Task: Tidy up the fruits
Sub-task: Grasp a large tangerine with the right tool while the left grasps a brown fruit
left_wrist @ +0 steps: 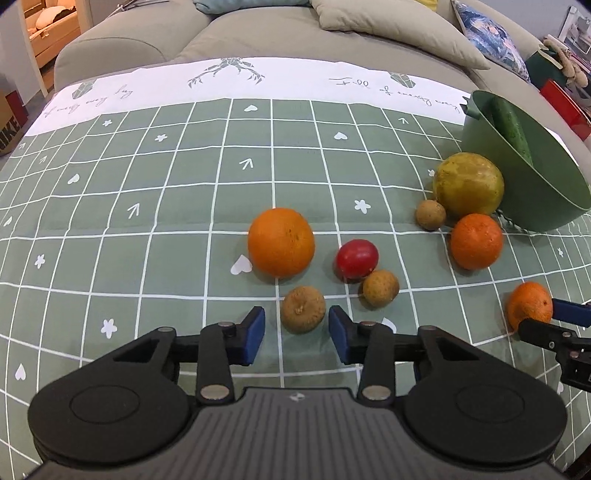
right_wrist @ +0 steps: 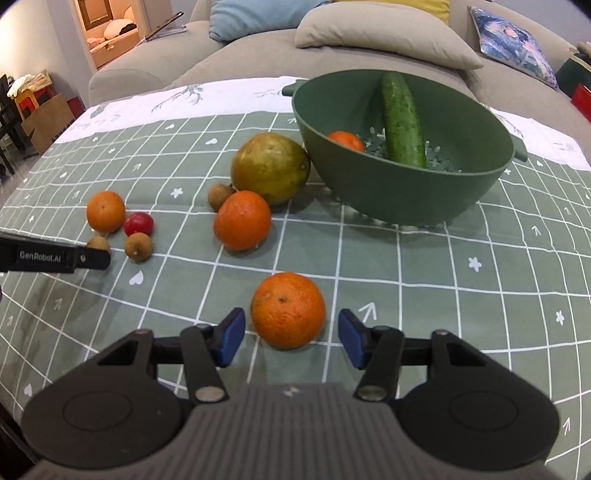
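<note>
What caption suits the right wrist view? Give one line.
Open right hand-held gripper straddling a tangerine before a green colander holding a cucumber.

Soft, even indoor light fills both of my views, bright enough that colours read true. It seems to come from overhead: the orange [right_wrist: 287,310] between my right claw's pads throws only a short, faint shadow on the checked cloth [right_wrist: 424,266]. A small glint sits on the red fruit [left_wrist: 357,258]. The fisheye bends the cloth's grid lines hard toward the edges, and the corners fall off to black. The doorway [right_wrist: 107,29] at upper left glows warm orange. Focus is fairly sharp throughout, slightly soft at the rim.
</note>
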Demonstrator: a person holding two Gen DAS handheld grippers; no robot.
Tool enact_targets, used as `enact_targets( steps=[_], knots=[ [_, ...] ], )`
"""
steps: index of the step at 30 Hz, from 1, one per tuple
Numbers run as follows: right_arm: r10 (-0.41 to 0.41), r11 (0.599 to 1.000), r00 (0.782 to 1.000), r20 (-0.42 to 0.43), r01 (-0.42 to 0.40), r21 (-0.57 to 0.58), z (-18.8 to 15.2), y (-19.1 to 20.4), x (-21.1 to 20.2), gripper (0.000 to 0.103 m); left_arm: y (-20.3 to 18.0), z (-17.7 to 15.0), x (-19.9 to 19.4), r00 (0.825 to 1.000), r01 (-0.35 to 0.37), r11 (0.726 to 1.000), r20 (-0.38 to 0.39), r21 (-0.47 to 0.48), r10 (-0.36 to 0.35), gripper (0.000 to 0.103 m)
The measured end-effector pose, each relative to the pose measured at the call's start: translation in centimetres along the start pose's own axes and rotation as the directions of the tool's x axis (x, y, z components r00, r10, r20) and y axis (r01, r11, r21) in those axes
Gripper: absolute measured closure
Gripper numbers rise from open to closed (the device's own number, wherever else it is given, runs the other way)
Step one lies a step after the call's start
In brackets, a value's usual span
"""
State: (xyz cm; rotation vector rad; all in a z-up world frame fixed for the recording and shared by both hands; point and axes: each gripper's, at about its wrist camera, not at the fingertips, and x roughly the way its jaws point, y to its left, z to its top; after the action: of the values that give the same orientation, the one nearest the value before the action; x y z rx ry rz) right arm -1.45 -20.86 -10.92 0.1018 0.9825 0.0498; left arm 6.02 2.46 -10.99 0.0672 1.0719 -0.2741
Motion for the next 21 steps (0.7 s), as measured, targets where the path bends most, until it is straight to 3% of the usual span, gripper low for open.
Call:
enact_targets(
  steps=[9, 21],
  knots=[
    [0.011, 1.000, 1.000, -0.008, -0.011, -0.012, 0.0, 0.1, 0.4, 0.061, -0.6, 0.5, 0.5, 1.000, 0.003, 1.000, 0.002, 0.030, -0.003, 0.073],
    [0.024, 1.000, 1.000, 0.019, -0.023, -0.012, 0.3, -0.1, -1.2, 0.063, -1.4, 0.7, -1.5, 1.000, 0.015, 0.999, 0.019, 0.032, -0.015, 0.074]
  ],
)
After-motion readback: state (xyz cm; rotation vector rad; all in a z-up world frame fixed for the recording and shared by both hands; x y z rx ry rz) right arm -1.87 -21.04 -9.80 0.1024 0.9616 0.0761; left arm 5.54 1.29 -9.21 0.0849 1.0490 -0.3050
